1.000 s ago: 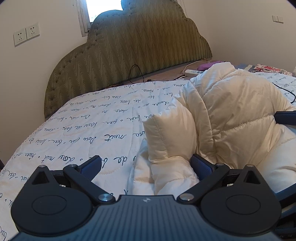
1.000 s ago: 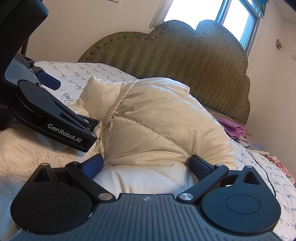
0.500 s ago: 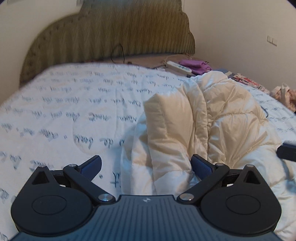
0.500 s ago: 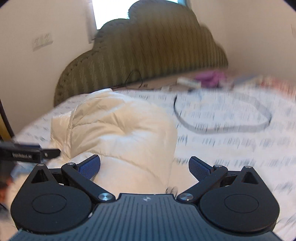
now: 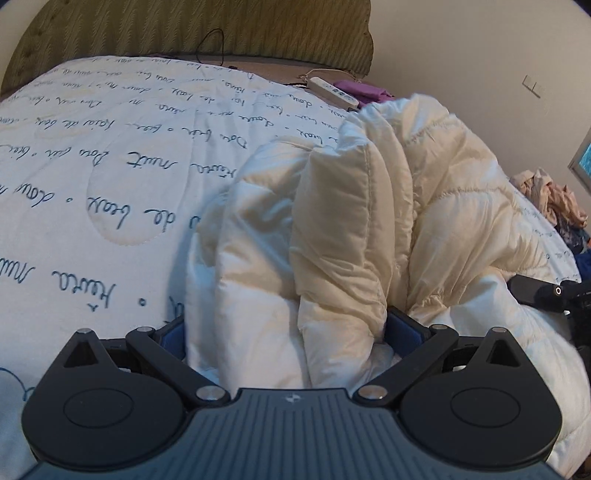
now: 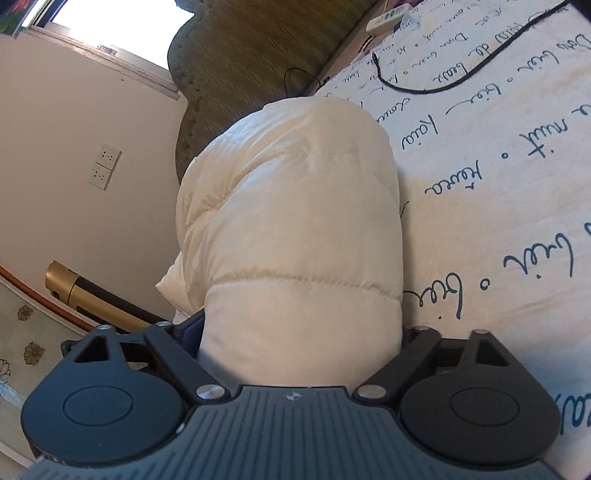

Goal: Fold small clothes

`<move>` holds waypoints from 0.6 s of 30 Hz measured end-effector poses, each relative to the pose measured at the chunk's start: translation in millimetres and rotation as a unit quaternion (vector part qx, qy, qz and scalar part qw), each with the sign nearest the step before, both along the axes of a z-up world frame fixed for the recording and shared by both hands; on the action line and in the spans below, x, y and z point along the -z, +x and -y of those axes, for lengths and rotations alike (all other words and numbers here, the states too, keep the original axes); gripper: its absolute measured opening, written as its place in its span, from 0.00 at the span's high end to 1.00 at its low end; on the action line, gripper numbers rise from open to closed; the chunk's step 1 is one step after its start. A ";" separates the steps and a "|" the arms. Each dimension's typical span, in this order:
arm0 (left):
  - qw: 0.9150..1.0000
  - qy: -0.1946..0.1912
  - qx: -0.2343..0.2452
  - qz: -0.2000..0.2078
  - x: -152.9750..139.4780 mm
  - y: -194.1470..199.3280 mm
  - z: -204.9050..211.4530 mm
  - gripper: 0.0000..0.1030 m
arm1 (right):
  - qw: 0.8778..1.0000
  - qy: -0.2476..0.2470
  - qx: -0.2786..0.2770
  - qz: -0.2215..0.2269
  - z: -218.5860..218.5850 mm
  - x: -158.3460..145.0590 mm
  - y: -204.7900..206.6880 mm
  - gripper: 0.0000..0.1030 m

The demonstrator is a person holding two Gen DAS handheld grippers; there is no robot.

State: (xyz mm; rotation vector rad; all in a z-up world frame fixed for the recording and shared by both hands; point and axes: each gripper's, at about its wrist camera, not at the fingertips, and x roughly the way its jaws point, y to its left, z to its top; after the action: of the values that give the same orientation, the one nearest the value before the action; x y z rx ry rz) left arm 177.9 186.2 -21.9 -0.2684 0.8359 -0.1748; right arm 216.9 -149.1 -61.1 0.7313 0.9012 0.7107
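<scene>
A cream quilted puffer jacket lies bunched on the white bedspread with blue handwriting print. My left gripper is wide open, its jaws on either side of the jacket's near folds, which bulge between them. My right gripper is also wide open, with a thick rolled part of the same jacket filling the gap between its jaws. The right view is tilted sideways. Part of the right gripper shows at the jacket's right edge in the left wrist view.
A green padded headboard stands at the far end. A white power strip and purple cloth lie near it. A black cable lies on the bedspread. A pile of other clothes lies at the right.
Both grippers have pushed forward into the jacket, so it now fills their open jaws. The right gripper has rolled onto its side. The left view has tipped downward.
</scene>
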 end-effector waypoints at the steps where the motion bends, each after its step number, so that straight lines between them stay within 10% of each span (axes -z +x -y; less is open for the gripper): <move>1: 1.000 0.003 0.002 0.000 -0.5 1.0 5.6 0.00 | 1.000 0.003 0.002 0.002 3.8 -3.8 -1.0 0.30; 14: 0.998 0.006 0.053 0.013 -2.8 20.8 106.8 0.00 | 0.995 -0.055 0.061 0.051 99.3 -34.8 -3.5 0.36; 18: 0.998 0.030 0.043 0.035 -19.0 17.4 118.5 0.00 | 0.992 -0.092 0.073 0.043 125.0 -35.9 -6.0 0.24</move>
State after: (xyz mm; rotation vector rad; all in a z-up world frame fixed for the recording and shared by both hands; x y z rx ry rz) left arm 195.3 67.7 -2.9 -0.1683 0.7832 -0.2377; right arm 210.9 -274.2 -25.2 0.5906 0.8142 0.5182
